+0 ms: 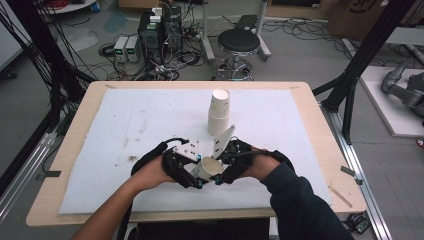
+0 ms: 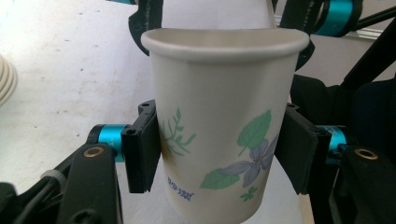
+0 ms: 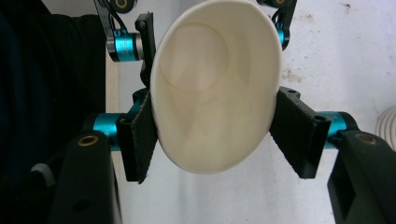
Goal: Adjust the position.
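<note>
A paper cup (image 1: 210, 168) with a green and purple flower print (image 2: 219, 140) hangs tilted above the white mat's near part, caught between both grippers. My left gripper (image 1: 196, 176) is shut on its body, one pad on each side (image 2: 140, 154). My right gripper (image 1: 223, 170) is shut across the rim, which is squeezed into an oval; in the right gripper view I look straight into the empty cup (image 3: 215, 93). The right gripper's pads (image 3: 135, 140) press on the cup's wall. The other gripper's blue-collared jaws show behind the cup in each gripper view.
A tall stack of white paper cups (image 1: 219, 112) stands on the white mat (image 1: 140, 125) just beyond the grippers; its edge shows as a ribbed cup stack (image 2: 5, 79) and again at the stack's side (image 3: 386, 126). The wooden table rim (image 1: 320, 150) frames the mat. A stool and cables lie on the floor beyond.
</note>
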Motion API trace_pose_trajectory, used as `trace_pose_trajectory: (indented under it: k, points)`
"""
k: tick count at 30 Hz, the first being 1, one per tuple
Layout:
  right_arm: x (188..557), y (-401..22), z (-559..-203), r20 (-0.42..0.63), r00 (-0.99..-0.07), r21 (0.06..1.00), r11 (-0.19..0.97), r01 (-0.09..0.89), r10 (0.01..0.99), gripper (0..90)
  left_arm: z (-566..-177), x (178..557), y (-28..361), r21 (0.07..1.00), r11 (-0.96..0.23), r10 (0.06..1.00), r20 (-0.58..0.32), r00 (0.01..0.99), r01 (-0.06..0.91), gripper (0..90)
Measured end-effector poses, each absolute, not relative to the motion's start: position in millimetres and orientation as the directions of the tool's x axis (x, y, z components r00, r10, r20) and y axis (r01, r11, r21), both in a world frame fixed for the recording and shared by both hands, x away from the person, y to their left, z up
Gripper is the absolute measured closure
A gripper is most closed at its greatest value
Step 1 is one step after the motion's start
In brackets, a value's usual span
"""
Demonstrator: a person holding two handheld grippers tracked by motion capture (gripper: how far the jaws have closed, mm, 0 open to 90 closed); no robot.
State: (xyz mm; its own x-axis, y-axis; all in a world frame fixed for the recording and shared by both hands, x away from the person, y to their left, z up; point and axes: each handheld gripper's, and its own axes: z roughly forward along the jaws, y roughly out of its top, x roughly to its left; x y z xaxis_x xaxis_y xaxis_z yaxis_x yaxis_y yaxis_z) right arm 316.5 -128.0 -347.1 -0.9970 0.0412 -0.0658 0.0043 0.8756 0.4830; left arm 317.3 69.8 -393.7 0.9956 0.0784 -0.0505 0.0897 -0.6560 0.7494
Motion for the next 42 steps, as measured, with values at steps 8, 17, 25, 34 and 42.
trace_pose_trajectory:
  k: [8, 17, 25, 34, 42]
  points:
    - [321, -136, -344, -0.012, -0.994, 0.583, 0.808, 0.078, 0.105, 24.1, -397, 320, 80, 0.799, -0.585, 0.134, -0.076, 0.988, 0.141, 36.0]
    - [319, -178, -337, 0.007, -0.967, 0.787, 0.595, 0.161, 0.253, 21.6, -409, 322, 108, 0.85, -0.479, 0.254, -0.105, 0.962, 0.219, 33.7]
    - [316, -217, -348, -0.012, -0.91, 0.852, 0.48, 0.208, 0.415, 21.6, -417, 320, 131, 0.9, -0.361, 0.336, -0.12, 0.934, 0.245, 32.8]
    - [309, -253, -379, -0.044, -0.812, 0.88, 0.408, 0.244, 0.581, 21.2, -423, 317, 157, 0.956, -0.218, 0.442, -0.082, 0.893, 0.196, 32.2]
    - [303, -265, -396, -0.052, -0.765, 0.888, 0.38, 0.259, 0.641, 21.2, -423, 315, 171, 0.978, -0.143, 0.499, -0.064, 0.864, 0.155, 32.0]
